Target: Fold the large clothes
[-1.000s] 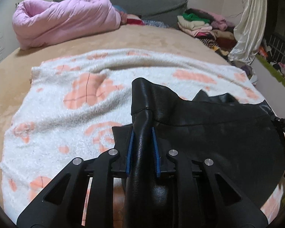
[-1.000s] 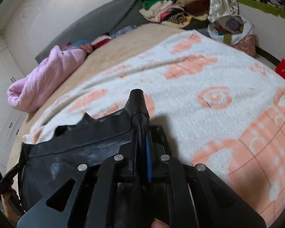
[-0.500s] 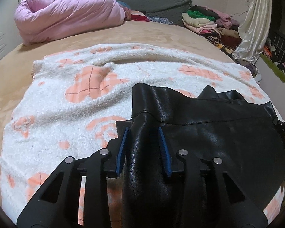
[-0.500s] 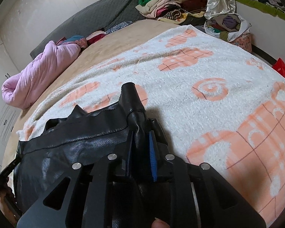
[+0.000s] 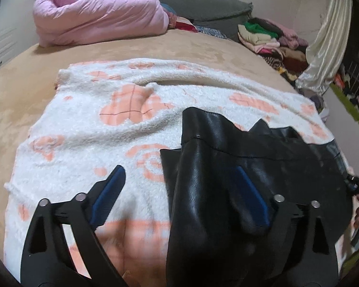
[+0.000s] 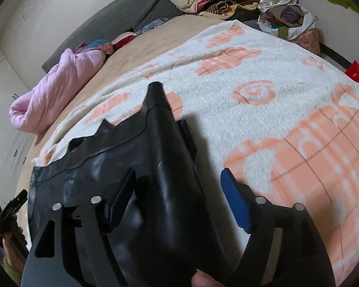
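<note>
Left gripper (image 5: 183,191) spread wide; a raised fold of the black leather garment (image 5: 263,167) sits between the fingers, against the right pad, clear of the left one, nothing clamped. Garment lies on the white-and-peach blanket (image 5: 95,124), long axis running across from one gripper to the other, top seam away from both. Right gripper (image 6: 177,198) likewise spread, straddling the other corner ridge, no pinch. Each tool is on its own end, so either re-grips straight ahead.
</note>
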`<state>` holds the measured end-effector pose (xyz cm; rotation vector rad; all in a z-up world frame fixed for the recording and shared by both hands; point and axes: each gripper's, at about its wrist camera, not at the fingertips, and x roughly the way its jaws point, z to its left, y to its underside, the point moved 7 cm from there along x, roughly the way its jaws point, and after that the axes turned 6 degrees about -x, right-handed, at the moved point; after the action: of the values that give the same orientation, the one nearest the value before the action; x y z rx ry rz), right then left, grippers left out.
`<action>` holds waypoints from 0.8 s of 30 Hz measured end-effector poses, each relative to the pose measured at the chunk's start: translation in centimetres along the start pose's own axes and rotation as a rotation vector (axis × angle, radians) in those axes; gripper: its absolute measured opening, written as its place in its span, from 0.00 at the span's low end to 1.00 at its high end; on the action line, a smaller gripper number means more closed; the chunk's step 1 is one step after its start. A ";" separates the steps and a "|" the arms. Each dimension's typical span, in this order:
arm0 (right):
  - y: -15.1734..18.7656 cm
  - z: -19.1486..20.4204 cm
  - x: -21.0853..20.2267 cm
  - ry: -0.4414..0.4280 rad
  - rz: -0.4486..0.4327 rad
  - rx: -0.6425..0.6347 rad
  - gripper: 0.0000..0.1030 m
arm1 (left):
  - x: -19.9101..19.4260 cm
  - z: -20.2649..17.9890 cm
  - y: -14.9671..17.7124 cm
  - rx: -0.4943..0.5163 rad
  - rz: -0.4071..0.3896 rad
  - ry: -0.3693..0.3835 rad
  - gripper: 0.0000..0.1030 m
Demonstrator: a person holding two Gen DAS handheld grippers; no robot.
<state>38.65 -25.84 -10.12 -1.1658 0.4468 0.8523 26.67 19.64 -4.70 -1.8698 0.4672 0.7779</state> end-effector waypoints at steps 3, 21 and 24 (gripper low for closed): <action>0.8 0.5 -1.3 -0.025 0.006 -0.009 0.77 | -1.3 0.4 0.5 -0.046 0.019 0.049 0.91; 6.2 -1.5 -3.0 -0.175 0.092 0.162 0.79 | 0.0 -0.6 8.7 -0.183 0.254 0.233 0.91; 6.4 -1.1 -2.9 -0.170 0.095 0.140 0.62 | 0.4 -1.0 9.5 -0.176 0.228 0.199 0.86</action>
<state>32.01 -26.97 -12.44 -0.9410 0.4178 0.9777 21.29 14.82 -10.95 -2.0931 0.7694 0.8074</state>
